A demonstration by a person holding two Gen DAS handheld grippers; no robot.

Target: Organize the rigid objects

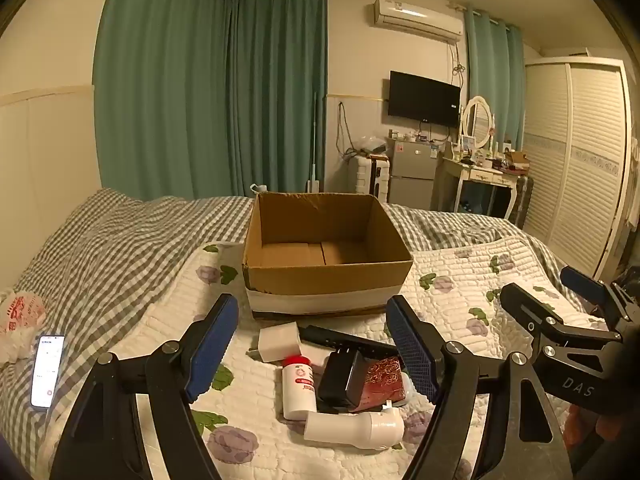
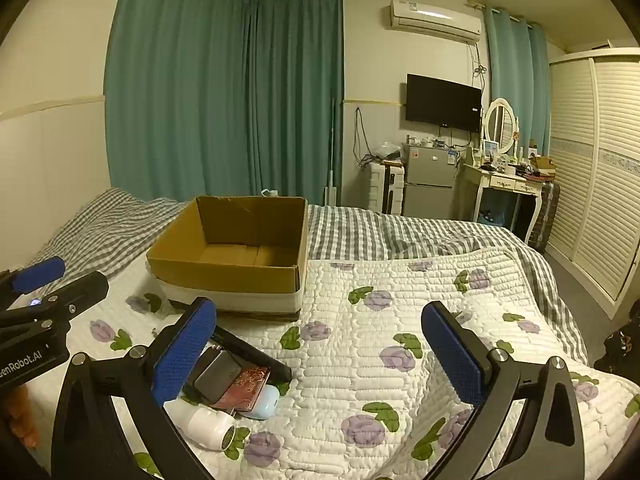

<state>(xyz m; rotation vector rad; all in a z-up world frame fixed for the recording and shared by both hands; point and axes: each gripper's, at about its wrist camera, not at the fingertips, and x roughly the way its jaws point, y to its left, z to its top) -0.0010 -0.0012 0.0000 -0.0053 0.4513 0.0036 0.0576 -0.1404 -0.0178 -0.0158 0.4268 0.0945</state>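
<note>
Nearest my left-wrist lens, the left gripper (image 1: 314, 346) stood with jaws released and nothing between them, its blue pads (image 1: 212, 346) spread wide above the pile; the right gripper (image 2: 320, 354) was likewise spread and empty, over bare floral quilt (image 2: 400, 292) to the right of the pile. Between the left fingers I saw the objects clustered together: a white cylindrical device (image 1: 354, 428) lay on its side nearest; behind it, a white bottle with a red cap (image 1: 298, 386) beside a black power adapter (image 1: 340, 380), which rested against a red patterned case (image 1: 386, 380); further back, a white block (image 1: 279, 344) and a long black bar (image 1: 340, 338); a pale blue item (image 2: 262, 402) showed only in the right view. Beyond the pile sat the open cardboard box (image 1: 326, 276), its interior holding nothing I could see. A lit phone (image 1: 47, 372) lay well apart at left on the checked blanket (image 1: 100, 256); teal curtains (image 1: 208, 92) hung farthest back.
</note>
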